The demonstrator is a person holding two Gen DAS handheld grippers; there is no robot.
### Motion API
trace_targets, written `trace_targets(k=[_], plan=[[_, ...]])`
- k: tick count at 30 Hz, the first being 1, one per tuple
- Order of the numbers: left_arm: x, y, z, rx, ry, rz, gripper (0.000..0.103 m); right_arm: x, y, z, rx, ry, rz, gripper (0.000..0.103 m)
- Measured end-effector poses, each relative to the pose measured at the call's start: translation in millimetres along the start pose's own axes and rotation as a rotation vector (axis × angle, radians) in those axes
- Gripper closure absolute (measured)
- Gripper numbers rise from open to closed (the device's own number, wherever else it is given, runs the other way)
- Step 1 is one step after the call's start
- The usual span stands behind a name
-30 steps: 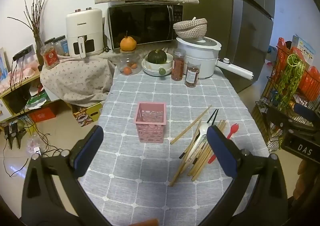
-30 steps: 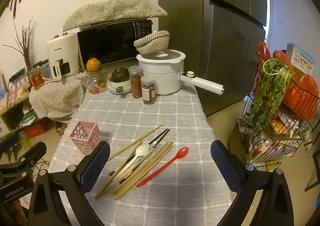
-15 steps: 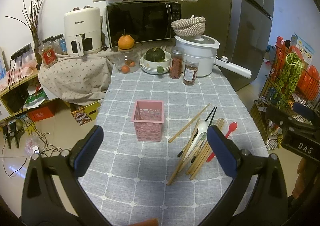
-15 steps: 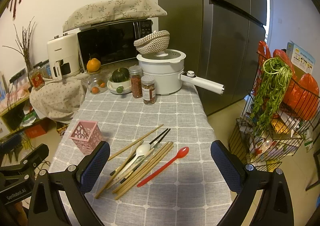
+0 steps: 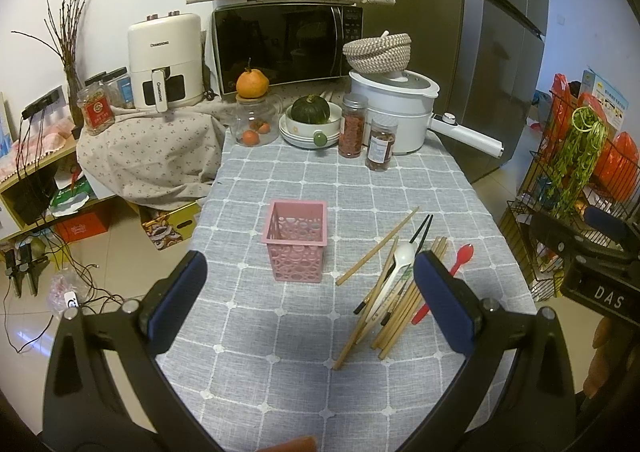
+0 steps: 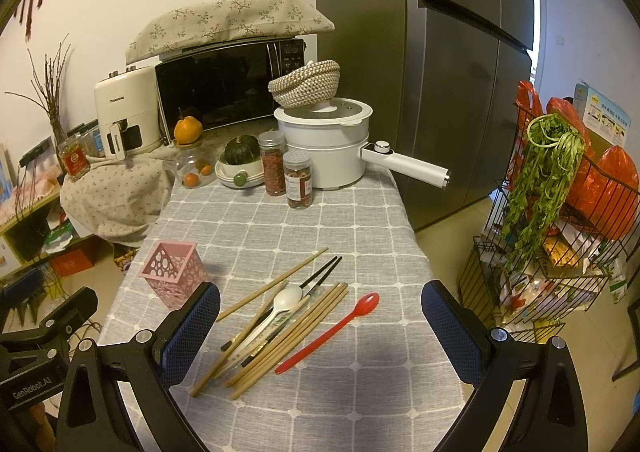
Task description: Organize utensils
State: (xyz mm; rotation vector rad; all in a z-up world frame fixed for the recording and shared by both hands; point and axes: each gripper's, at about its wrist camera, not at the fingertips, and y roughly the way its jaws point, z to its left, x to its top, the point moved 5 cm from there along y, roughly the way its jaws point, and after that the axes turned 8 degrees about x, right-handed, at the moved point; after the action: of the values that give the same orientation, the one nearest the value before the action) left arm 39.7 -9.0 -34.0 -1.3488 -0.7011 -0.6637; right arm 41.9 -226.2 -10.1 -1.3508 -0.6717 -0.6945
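A pink perforated holder (image 5: 297,241) (image 6: 173,272) stands upright and holds nothing on the grey checked tablecloth. To its right lies a loose pile: wooden chopsticks (image 5: 394,304) (image 6: 286,332), black chopsticks (image 5: 422,230) (image 6: 320,274), a white spoon (image 5: 398,262) (image 6: 282,304) and a red spoon (image 5: 460,258) (image 6: 332,330). My left gripper (image 5: 310,294) hovers open over the near table, the holder just beyond its fingers. My right gripper (image 6: 320,326) hangs open above the pile, touching nothing.
At the table's far end stand two spice jars (image 5: 370,138), a white pot with a long handle (image 6: 332,144), a bowl with a green squash (image 5: 310,120) and a glass jar (image 5: 252,124). A wire rack with greens (image 6: 560,220) stands off the right edge.
Both grippers have shifted only slightly; the left view has drifted a little so the table sits marginally lower. Nothing on the table has moved.
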Motion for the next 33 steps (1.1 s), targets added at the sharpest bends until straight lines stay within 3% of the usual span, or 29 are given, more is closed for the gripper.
trace_targets(k=[33], plan=[[0.5, -0.6, 1.4, -0.002, 0.001, 0.002, 0.0, -1.5, 0.6, 1.6, 0.005, 0.004, 0.007, 0.001]])
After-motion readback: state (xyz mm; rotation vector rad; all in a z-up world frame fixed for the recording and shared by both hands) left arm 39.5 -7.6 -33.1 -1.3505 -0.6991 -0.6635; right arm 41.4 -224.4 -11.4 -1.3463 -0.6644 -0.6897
